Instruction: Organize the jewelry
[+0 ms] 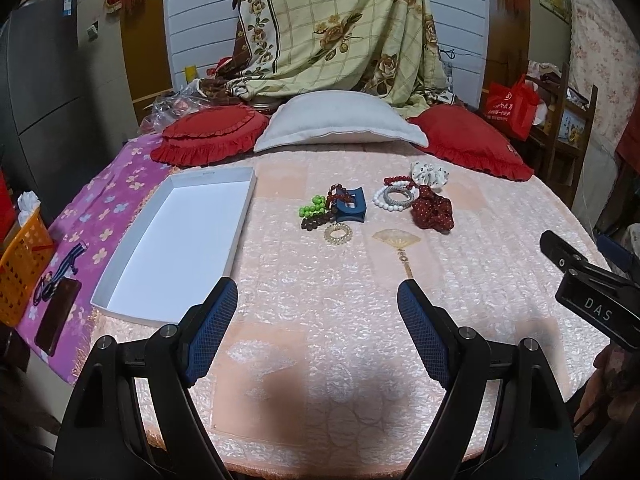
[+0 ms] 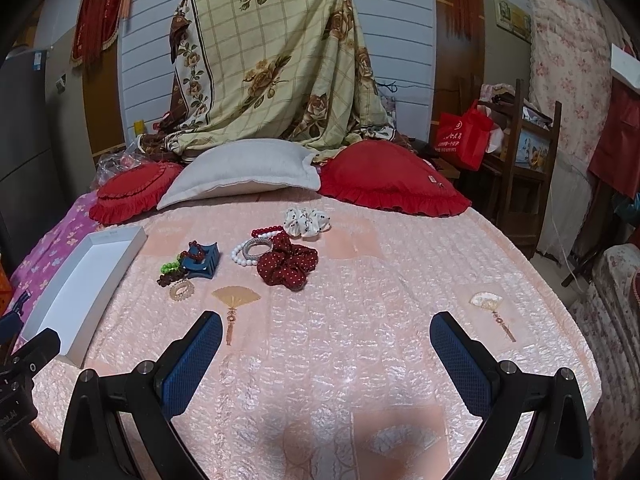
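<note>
Jewelry [image 1: 344, 208] lies heaped mid-bed on the pink bedspread [image 1: 320, 300], right of the empty white tray [image 1: 176, 236]; both the left gripper [image 1: 318, 300] and right gripper [image 2: 326, 336] hover spread wide, grasping nothing, so approach one outlying piece, such as the clear coil band [image 1: 336, 234], rather than the tangle.

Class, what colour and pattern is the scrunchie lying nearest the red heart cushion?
White with small dark dots, the scrunchie shows best in the right wrist view.

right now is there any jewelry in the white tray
No, the white tray shows only its bare white floor, while the bead bracelets and scrunchies lie on the bedspread to its right.
</note>
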`<state>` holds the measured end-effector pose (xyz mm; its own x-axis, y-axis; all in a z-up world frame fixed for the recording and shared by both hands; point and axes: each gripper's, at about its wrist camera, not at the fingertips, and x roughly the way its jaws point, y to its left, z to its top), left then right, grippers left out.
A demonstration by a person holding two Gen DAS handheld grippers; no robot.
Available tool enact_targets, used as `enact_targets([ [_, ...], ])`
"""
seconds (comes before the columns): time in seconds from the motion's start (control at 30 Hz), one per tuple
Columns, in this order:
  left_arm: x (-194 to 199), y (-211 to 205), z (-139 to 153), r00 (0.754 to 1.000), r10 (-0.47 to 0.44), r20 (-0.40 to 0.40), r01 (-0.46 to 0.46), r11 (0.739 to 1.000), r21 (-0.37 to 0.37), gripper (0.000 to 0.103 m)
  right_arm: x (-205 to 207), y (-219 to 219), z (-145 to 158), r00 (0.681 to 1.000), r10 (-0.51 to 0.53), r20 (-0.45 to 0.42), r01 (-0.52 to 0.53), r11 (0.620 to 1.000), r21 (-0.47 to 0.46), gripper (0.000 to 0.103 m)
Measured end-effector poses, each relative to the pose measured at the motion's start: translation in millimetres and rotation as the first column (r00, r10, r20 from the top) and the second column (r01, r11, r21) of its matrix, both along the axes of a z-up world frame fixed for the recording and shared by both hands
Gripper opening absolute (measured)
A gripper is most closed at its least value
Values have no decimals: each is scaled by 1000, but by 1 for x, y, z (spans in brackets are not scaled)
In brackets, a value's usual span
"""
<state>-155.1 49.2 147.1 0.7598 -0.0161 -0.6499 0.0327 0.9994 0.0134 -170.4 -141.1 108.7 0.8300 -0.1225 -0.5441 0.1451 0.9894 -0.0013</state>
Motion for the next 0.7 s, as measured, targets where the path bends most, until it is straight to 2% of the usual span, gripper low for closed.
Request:
enact_targets([
  [0.23,5,3,-6,1000,7,-20,-7,1000,-7,83,-1,1,-4,999,-6,45,6,1000,-10,103],
  [0.37,9,3,-11,999,2,-37,-2,1000,-6,83,4,5,-9,999,26,21,-26,1000,8,103],
  [0.7,23,7,-27,997,5,-71,-4,1000,17,83,30,15,-20,998,60,-28,-61,998,-23,103],
])
